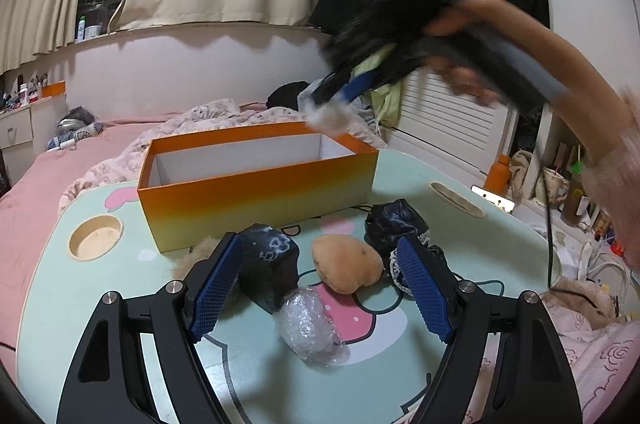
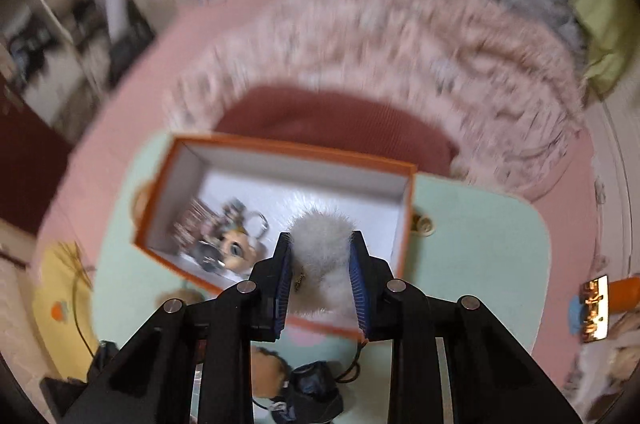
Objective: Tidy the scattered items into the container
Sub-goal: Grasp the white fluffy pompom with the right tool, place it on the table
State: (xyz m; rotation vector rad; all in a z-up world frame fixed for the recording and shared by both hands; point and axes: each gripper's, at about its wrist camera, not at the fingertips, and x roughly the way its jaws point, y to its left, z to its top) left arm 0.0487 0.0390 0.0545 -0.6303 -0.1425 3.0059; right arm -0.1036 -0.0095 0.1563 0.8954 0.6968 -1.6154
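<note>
2 claws: right claw (image 2: 322,256) pinches a fluffy white pompom (image 2: 322,244) above the rectangular orange box (image 1: 256,192); left claw (image 1: 320,280) spread over a crinkly bubble-wrap bundle (image 1: 310,328).

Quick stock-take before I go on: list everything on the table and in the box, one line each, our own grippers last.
box: 1, orange, white inside, far side of table
trinkets: small blurred pile, mixed colours, inside box
white pompom: 1, in right gripper, above box
black bundles: 2, table, near box
tan plush: 1, between bundles
bubble wrap: 1, clear, nearest
left gripper: open, over table items
right gripper: shut on pompom
</note>
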